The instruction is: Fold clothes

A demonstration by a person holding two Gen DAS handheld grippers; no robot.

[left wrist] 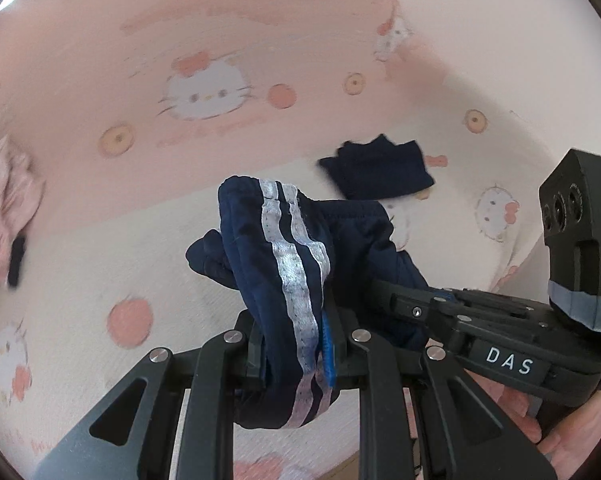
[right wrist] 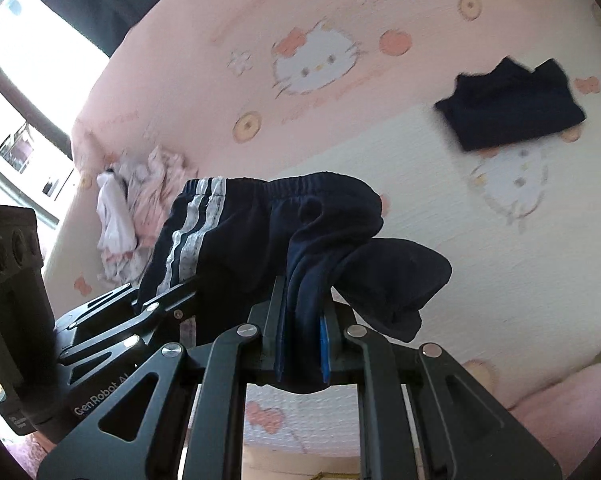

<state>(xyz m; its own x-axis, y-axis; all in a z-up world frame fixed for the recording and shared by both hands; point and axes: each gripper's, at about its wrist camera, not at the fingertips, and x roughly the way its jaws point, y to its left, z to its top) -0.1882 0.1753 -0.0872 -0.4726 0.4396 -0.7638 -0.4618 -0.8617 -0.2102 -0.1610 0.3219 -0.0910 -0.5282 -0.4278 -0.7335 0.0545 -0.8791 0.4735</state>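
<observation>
Navy striped shorts (left wrist: 292, 264) hang clear of the pink cartoon bedsheet (left wrist: 100, 60), waistband stretched between left gripper (left wrist: 296, 344) and right gripper (right wrist: 300, 344), both clamped on cloth, a folded navy garment (right wrist: 512, 108) lying at two o'clock.

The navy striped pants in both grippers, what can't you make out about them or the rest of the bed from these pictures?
- Navy striped pants: legs bunched, lower part hidden behind the left gripper and the right gripper in their own wrist views.
- Folded dark garment: motion-blurred, type unclear.
- Pink clothes pile: crumpled, partly behind the pants in the right wrist view; cut off at the left wrist view's edge.
</observation>
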